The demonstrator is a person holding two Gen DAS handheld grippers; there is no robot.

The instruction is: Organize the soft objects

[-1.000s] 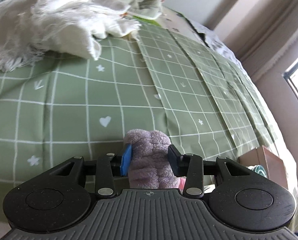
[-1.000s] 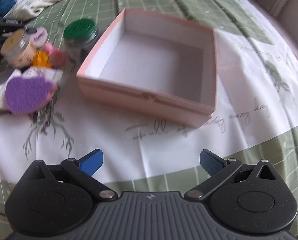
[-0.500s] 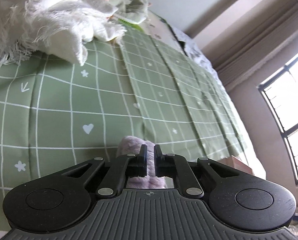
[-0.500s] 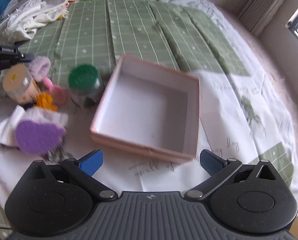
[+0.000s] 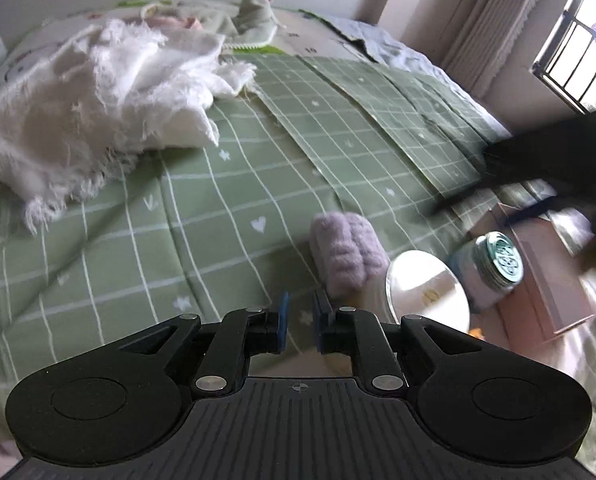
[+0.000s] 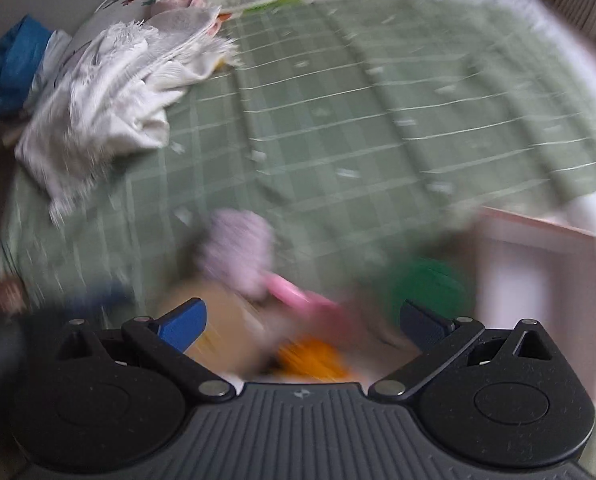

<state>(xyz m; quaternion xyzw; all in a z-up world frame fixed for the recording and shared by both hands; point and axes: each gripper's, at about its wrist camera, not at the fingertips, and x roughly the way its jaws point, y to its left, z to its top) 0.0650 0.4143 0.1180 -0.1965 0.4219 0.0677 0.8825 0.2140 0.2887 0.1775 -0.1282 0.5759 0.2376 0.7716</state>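
A fuzzy lilac soft toy (image 5: pixel 350 256) lies on the green checked bedspread (image 5: pixel 225 200), just ahead and right of my left gripper (image 5: pixel 301 316). Its jaws are opening from a narrow gap, and nothing is between the blue pads. The right wrist view is blurred by motion. There my right gripper (image 6: pixel 304 320) stands wide open and empty above the lilac toy (image 6: pixel 237 252), a pink piece (image 6: pixel 293 292) and an orange piece (image 6: pixel 314 356). In the left wrist view the right gripper (image 5: pixel 558 160) is a dark smear over the pink box (image 5: pixel 546 272).
A white fringed cloth (image 5: pixel 97 112) is heaped at the back left, with a blue bag (image 6: pixel 9 68) beyond it. A shiny-lidded jar (image 5: pixel 426 288) and a teal-lidded jar (image 5: pixel 498 260) stand beside the toy. The pink box (image 6: pixel 538 264) sits right of a green-lidded jar (image 6: pixel 426 284).
My left jaws shut by the lilac toy, then parted slightly as the gripper drew back and up; the toy lies free. My right gripper swung left from the pink box towards the small items.
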